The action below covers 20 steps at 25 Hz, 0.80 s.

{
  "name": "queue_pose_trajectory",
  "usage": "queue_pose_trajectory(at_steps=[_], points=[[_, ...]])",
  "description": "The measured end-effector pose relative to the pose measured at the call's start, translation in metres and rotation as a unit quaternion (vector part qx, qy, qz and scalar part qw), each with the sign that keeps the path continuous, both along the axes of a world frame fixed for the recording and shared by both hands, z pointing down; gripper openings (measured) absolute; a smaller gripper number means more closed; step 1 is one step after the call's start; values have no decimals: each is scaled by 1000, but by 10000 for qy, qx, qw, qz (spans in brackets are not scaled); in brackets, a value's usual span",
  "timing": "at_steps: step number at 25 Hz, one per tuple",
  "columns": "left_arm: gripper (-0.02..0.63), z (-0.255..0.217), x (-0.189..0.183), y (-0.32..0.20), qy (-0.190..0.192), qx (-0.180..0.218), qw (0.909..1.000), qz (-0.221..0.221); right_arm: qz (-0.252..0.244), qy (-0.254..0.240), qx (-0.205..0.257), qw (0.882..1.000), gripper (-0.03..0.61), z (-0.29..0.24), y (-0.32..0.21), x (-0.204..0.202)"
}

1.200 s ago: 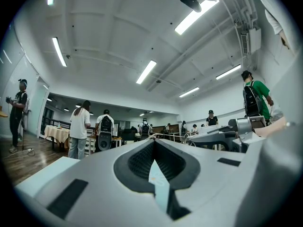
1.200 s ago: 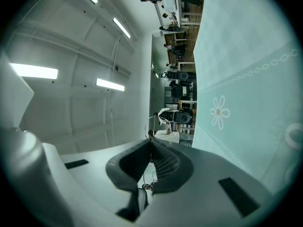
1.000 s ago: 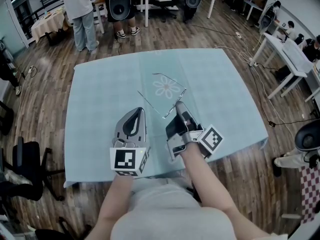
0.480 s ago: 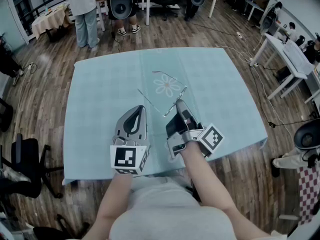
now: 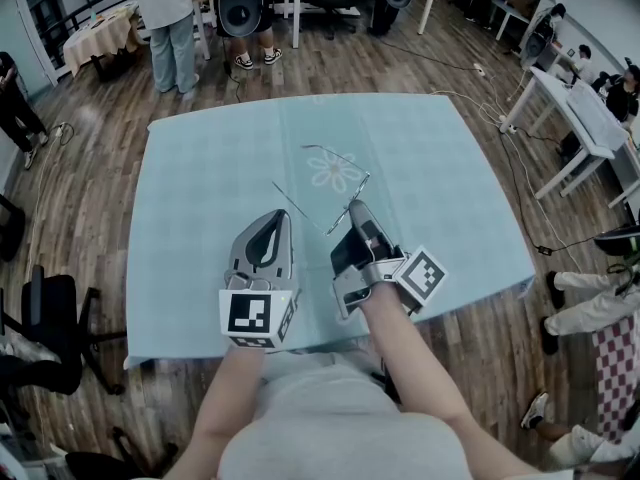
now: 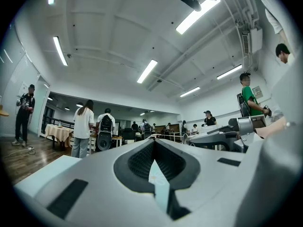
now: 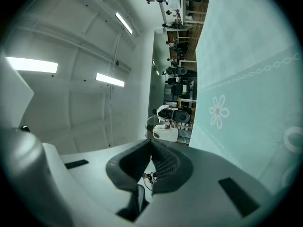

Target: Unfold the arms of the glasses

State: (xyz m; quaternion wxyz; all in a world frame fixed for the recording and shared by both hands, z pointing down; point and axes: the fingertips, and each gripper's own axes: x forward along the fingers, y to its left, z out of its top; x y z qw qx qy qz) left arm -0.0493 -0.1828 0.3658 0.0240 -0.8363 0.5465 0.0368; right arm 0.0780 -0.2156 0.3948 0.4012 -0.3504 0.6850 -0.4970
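Two grey moulded grippers with ribbed black pads. The right gripper, rolled on its side, pinches the single pair of glasses by one end of the frame. Its thin wire and clear lenses reach toward eleven o'clock, over the pale-blue checked tablecloth and its one white flower print. At nine o'clock, just beside it, the left gripper has its jaws pressed together on nothing.

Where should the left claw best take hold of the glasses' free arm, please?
Probably near its tip, coming from the left: the free arm juts leftward toward the shut left claw, while the right claw pinches the glasses at the other side.
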Motion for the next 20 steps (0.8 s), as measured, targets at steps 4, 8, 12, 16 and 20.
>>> queue_pose_trajectory(at_steps=[4, 8, 12, 16, 20], points=[[8, 2, -1, 0, -5, -11, 10000, -10, -24, 15, -9, 10000, 11, 2, 0, -1], [8, 4, 0, -2, -4, -26, 10000, -22, -37, -3, -16, 10000, 11, 3, -2, -1], [8, 6, -1, -3, 6, -50, 10000, -25, -72, 18, -8, 10000, 11, 4, -2, -3], [8, 6, -1, -4, -1, -61, 10000, -22, -84, 27, -10, 10000, 11, 4, -3, -4], [8, 5, -1, -5, -8, -70, 10000, -22, -98, 16, -18, 9999, 11, 3, -3, -4]])
